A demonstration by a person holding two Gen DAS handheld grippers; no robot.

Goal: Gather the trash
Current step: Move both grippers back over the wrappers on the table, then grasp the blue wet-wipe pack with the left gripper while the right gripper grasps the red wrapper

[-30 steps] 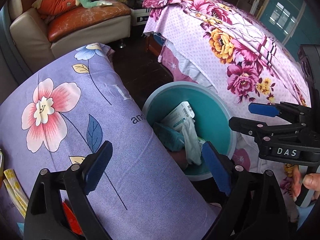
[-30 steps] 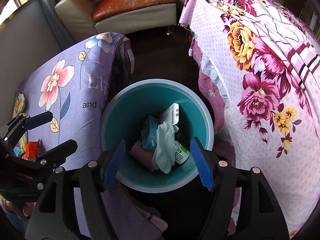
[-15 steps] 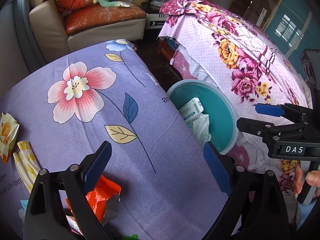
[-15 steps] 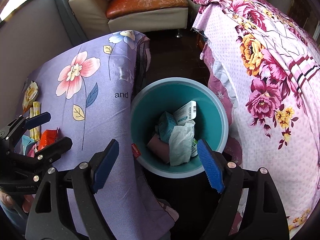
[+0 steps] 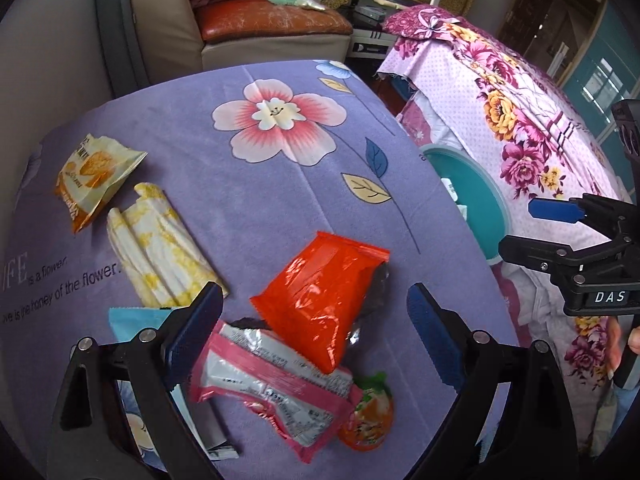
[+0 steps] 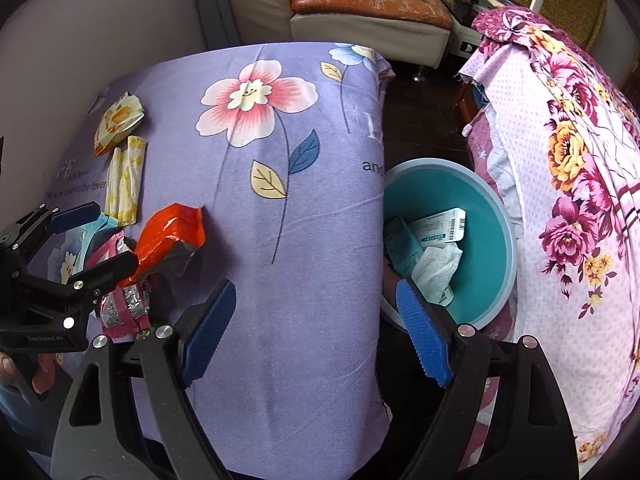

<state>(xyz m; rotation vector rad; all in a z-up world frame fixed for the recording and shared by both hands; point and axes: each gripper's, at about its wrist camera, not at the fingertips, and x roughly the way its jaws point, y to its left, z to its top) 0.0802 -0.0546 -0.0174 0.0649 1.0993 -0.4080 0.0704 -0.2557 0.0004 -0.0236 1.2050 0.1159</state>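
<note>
Wrappers (image 5: 320, 292) now under left hand-held gripper (image 5: 312, 328).

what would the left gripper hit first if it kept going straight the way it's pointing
Most likely the orange wrapper: it lies between the open fingers of the left gripper, on top of the pink wrapper on the purple cloth. How far above it the gripper is remains unclear.
</note>
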